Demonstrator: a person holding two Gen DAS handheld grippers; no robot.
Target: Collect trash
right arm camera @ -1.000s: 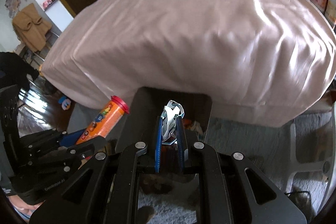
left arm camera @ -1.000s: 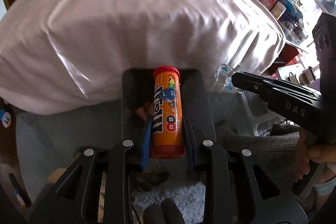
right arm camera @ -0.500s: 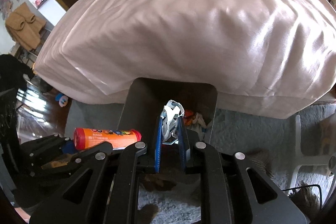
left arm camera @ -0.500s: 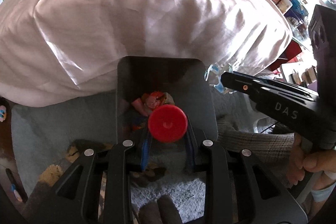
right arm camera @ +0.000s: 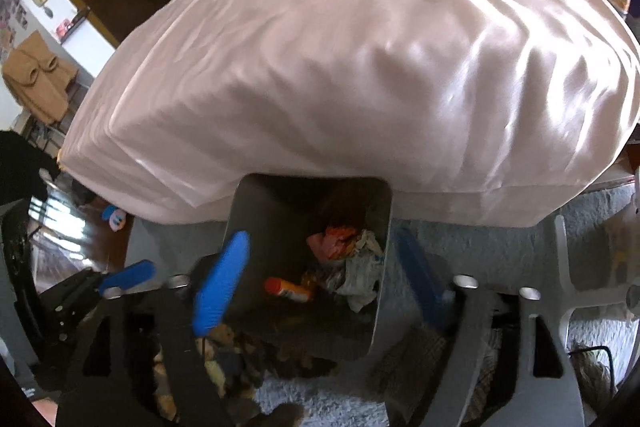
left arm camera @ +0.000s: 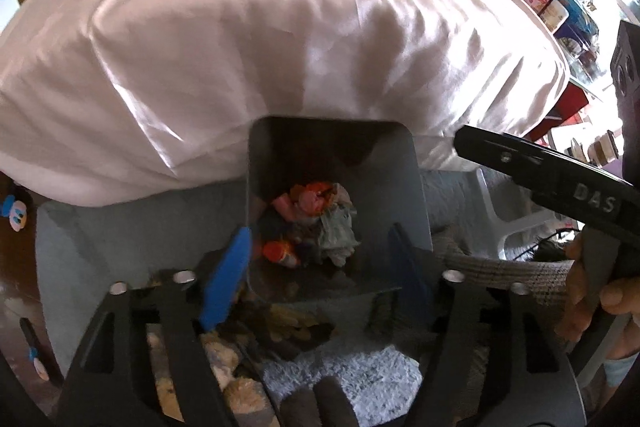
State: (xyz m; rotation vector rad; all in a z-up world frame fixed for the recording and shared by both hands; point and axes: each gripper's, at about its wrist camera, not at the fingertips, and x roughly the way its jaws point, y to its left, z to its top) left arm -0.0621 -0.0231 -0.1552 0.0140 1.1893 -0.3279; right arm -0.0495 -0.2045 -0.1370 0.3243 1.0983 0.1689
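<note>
Above the grey bin [left arm camera: 336,163] beside the bed [left arm camera: 280,27], both the left gripper [left arm camera: 320,267] and right gripper [right arm camera: 324,279] are opening empty, the candy tube [right arm camera: 286,289] and wrapper [right arm camera: 360,275] lying inside, so lift straight up clear of the rim.

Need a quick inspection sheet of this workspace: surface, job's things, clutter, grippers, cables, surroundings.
Surface: grey shaggy rug.
Job's things: grey square plastic bin holding orange candy tube, crumpled pale wrapper, orange-pink scraps.
Clutter: brownish bits on the rug near the bin.
Grippers: left gripper and right gripper above the bin, jaws opening, nothing between them.
Cables: dark cord, right edge.
Surroundings: bed under shiny pink cover; cartoon duck slipper.
</note>
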